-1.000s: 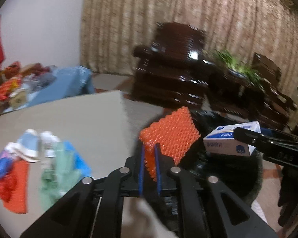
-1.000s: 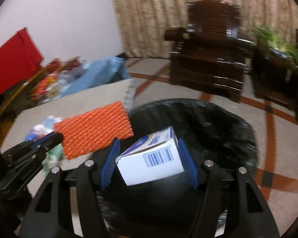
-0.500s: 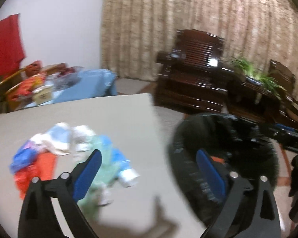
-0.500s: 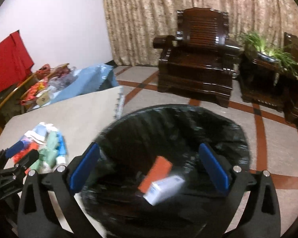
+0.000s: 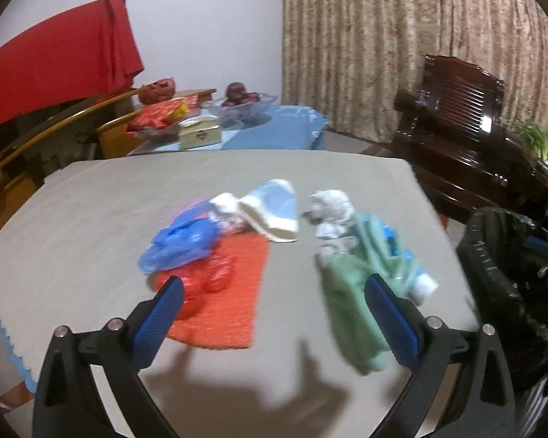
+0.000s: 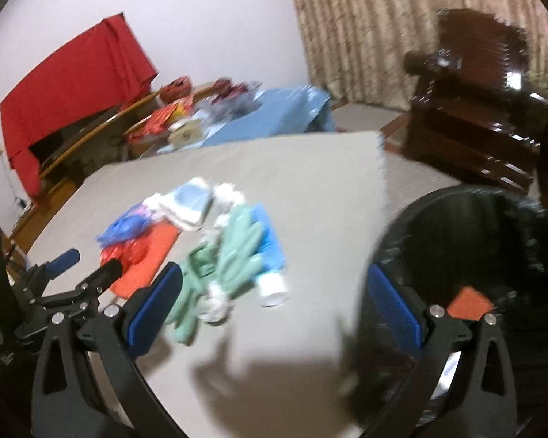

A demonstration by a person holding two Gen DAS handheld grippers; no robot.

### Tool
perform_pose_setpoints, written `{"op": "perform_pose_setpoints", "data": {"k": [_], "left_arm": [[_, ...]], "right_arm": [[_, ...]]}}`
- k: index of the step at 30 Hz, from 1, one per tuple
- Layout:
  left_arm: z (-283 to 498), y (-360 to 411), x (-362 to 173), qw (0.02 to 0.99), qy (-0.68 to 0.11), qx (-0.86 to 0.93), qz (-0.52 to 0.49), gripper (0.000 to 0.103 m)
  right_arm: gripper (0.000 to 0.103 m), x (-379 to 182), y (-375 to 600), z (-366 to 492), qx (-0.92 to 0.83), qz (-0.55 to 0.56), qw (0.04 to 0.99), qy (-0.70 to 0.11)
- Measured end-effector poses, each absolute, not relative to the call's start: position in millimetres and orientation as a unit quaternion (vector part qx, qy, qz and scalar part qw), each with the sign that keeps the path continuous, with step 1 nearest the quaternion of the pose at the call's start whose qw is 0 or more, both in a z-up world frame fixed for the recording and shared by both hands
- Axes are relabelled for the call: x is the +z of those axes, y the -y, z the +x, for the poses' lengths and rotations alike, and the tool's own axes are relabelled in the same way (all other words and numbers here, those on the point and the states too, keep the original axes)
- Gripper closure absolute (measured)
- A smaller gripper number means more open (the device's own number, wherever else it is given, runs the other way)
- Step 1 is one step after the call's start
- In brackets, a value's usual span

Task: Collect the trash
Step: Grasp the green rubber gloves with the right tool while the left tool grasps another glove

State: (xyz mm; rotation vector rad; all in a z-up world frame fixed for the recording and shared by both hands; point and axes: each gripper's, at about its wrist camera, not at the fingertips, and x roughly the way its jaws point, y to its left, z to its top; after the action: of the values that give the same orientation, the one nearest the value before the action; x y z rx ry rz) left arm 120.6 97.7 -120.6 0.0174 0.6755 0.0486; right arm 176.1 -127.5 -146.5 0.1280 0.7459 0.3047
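Observation:
A pile of trash lies on the grey table (image 5: pixel 91 219): an orange foam net (image 5: pixel 233 292), a red wrapper (image 5: pixel 204 284), a blue bag (image 5: pixel 179 244), a blue-white pack (image 5: pixel 274 211), crumpled white paper (image 5: pixel 328 204), green gloves (image 5: pixel 358 306) and a blue tube (image 6: pixel 270 255). My left gripper (image 5: pixel 274 310) is open and empty above the pile. My right gripper (image 6: pixel 274 303) is open and empty, between the pile and the black-lined bin (image 6: pixel 475 241). An orange piece (image 6: pixel 469 303) lies inside the bin. The left gripper also shows in the right wrist view (image 6: pixel 87 262).
The bin (image 5: pixel 511 273) stands off the table's right edge. A dark wooden armchair (image 5: pixel 453 124) stands behind it by the curtain. A side table with a blue cloth (image 5: pixel 274 127) holds fruit and boxes. A red cloth (image 5: pixel 54 62) hangs at the left.
Both grippers opened and dropped the orange net and the white box into the bin, then swung left over the table's trash pile.

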Motion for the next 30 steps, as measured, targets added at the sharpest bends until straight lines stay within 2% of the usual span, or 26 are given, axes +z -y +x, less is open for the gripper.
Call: {"op": "perform_pose_setpoints", "data": {"k": [2, 4, 6, 7, 12, 15, 22, 24, 30], "left_arm": [[121.5, -104.8, -122.6, 0.942, -0.334, 0.029, 0.008, 0.006], [121.5, -109.8, -126.3, 0.94, -0.338, 0.033, 0.007, 0.006], [121.3, -115.7, -129.9, 0.938, -0.344, 0.036, 0.005, 0.007], [121.4, -118.1, -132.0, 0.937, -0.346, 0.037, 0.004, 0.007], [118.2, -128.4, -139.0, 0.935, -0.352, 0.039, 0.002, 0.007], [119.5, -131.4, -138.9, 0.935, -0.352, 0.039, -0.001, 0.008], [120.9, -136.8, -140.5, 0.934, -0.355, 0.04, -0.009, 0.008], [120.9, -137.4, -141.2, 0.934, -0.356, 0.04, -0.009, 0.008], [123.1, -133.5, -145.1, 0.931, -0.363, 0.034, -0.01, 0.008]], "right_arm": [[0.006, -159.2, 110.6, 180.6, 0.151, 0.054, 0.914, -0.372], [0.012, -169.8, 99.4, 184.7, 0.154, 0.051, 0.91, -0.382], [0.028, -183.4, 85.9, 191.5, 0.155, 0.042, 0.903, -0.399], [0.029, -189.9, 80.8, 194.9, 0.156, 0.04, 0.899, -0.408], [0.052, -212.4, 60.8, 203.6, 0.162, 0.03, 0.885, -0.436], [0.057, -220.7, 51.6, 207.4, 0.168, 0.024, 0.88, -0.444], [0.062, -234.4, 38.9, 223.7, 0.183, 0.019, 0.87, -0.457], [0.072, -231.9, 38.3, 225.0, 0.197, 0.012, 0.867, -0.457], [0.074, -220.9, 50.4, 219.2, 0.202, 0.02, 0.87, -0.449]]}}
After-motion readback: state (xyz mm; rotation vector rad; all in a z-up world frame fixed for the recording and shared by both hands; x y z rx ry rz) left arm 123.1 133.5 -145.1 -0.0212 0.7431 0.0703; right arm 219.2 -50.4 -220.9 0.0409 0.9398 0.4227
